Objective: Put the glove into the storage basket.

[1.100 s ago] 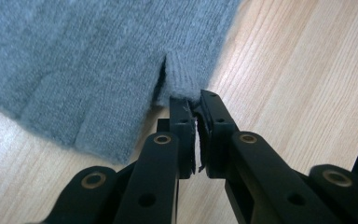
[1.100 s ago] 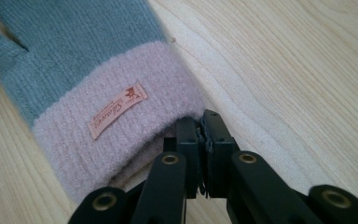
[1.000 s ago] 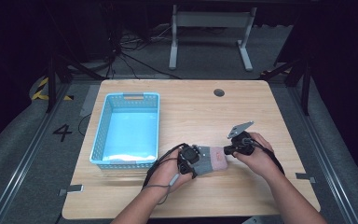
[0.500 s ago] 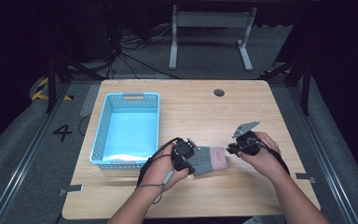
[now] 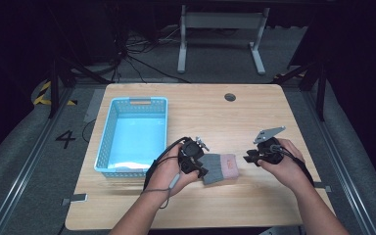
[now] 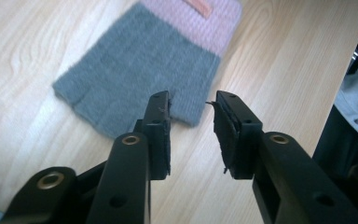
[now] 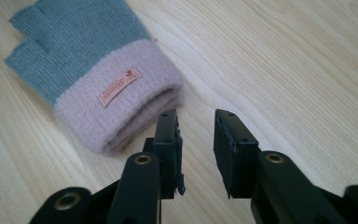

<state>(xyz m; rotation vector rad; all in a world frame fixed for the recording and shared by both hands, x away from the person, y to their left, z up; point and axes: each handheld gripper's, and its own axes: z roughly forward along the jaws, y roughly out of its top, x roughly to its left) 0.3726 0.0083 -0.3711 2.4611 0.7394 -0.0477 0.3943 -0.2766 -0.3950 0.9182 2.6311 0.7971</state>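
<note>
Figure: approach to a grasp. A grey knitted fingerless glove with a pink ribbed cuff (image 5: 219, 167) lies flat on the pale wooden table (image 5: 254, 117), near the table's 6 o'clock edge, just off the 4 o'clock corner of the light blue perforated plastic basket (image 5: 133, 134).

My left claw (image 5: 201, 170) sits at the glove's 9 o'clock end. In the left gripper view this left claw (image 6: 192, 123) is spread, nothing between its jaws, with one jaw tip over the grey finger end of the glove (image 6: 140, 74) and the other over bare wood.

My right claw (image 5: 249, 157) hangs at the glove's 3 o'clock side, apart from the cuff. In the right gripper view the right claw (image 7: 196, 140) is likewise spread and empty; the pink cuff with its small orange label (image 7: 119, 87) lies at 10 o'clock of the jaw tips, close but not touched.

Step in hand, as I judge it: both claws are lined up at opposite ends of the glove, neither gripping. The basket looks the likely destination.

Next move, as I judge it: I lower the left claw so that one jaw slips under the knit edge, then press the jaws together on the fabric. The right claw must shift toward 10 o'clock to meet the cuff. Thin, limp cloth calls for a low, flat approach, or the jaws will close on air.
</note>
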